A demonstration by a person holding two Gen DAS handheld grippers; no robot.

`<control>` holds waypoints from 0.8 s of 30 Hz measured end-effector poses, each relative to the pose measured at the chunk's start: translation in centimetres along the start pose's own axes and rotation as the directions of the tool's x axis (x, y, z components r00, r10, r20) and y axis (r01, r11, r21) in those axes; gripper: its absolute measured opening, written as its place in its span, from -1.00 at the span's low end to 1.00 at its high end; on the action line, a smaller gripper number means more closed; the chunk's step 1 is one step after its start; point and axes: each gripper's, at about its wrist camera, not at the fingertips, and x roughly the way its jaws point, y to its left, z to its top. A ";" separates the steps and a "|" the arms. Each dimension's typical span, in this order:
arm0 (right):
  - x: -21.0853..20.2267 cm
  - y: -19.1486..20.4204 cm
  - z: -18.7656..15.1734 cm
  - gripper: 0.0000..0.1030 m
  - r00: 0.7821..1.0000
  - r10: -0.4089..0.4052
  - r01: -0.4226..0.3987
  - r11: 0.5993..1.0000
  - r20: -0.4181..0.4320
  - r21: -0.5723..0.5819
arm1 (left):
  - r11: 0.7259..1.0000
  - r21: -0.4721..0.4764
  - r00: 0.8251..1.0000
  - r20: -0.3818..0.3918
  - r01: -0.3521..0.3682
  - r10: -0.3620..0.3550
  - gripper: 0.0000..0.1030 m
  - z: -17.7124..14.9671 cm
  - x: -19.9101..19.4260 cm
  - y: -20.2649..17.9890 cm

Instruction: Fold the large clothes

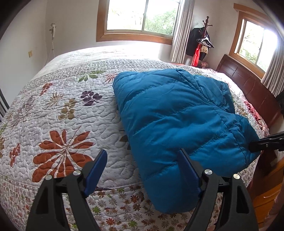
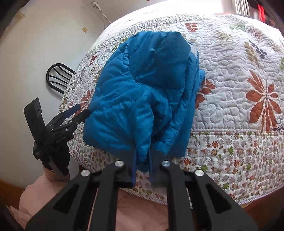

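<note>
Blue puffer jacket (image 1: 170, 113) lies folded in a thick bundle on the floral quilt (image 1: 58, 110) of the bed, near the bed's front edge, w/ one corner spilling over the edge. Left gripper (image 1: 142, 156) is wide apart, holding nothing: its right finger tip sits at the jacket's near edge, touching or just over the fabric (can't tell which), left finger over bare quilt, gap between them showing only quilt. In left wrist view the jacket fills the area ahead & to the right of that claw. Right gripper (image 2: 142, 160) is narrow, pinched on a fold of the jacket's near hem; blue fabric bunches up between its two fingers & hangs a bit below the bed edge. In right wrist view the rest of the jacket stretches straight ahead of the claw, hood (image 2: 159, 58) part lying on top at the far end. Left gripper also seen from the right cam, off to the left of the right claw, tips at the jacket's side edge. In left wrist view the right gripper's tip pokes in from the far right, against the jacket's corner. Past the left claw: windows (image 1: 142, 16), curtain (image 1: 182, 30), coat rack (image 1: 204, 39) w/ dark clothes in the corner, wooden headboard (image 1: 248, 88) to the right. Black chair back (image 2: 58, 76) left of the right claw, by the wall.
</note>
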 end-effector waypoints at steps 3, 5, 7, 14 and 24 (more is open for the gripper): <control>1.4 -1.4 -0.3 -0.83 1.000 0.007 -0.006 0.999 -0.025 0.034 | 1.000 0.009 1.000 -0.015 0.012 -0.012 0.60 -0.3 0.9 -0.1; 2.8 -2.4 -0.4 -0.83 0.999 0.013 -0.010 0.998 -0.048 0.062 | 1.000 0.013 0.999 -0.027 0.022 -0.022 0.60 -0.5 1.5 -0.3; 4.2 -3.4 -0.3 -0.82 0.998 0.027 -0.021 0.996 -0.063 0.087 | 0.999 0.004 0.998 -0.041 0.039 -0.039 0.63 -0.8 2.3 -0.1; 5.4 -3.6 -0.3 -0.80 0.997 0.036 -0.029 0.995 -0.073 0.097 | 0.993 -0.051 0.992 -0.068 0.102 -0.105 0.65 -1.2 3.2 0.9; -0.4 0.7 0.6 0.66 0.989 -0.065 0.073 0.996 0.133 -0.051 | 0.952 -0.197 0.967 -0.052 0.236 -0.251 0.74 2.6 1.9 5.7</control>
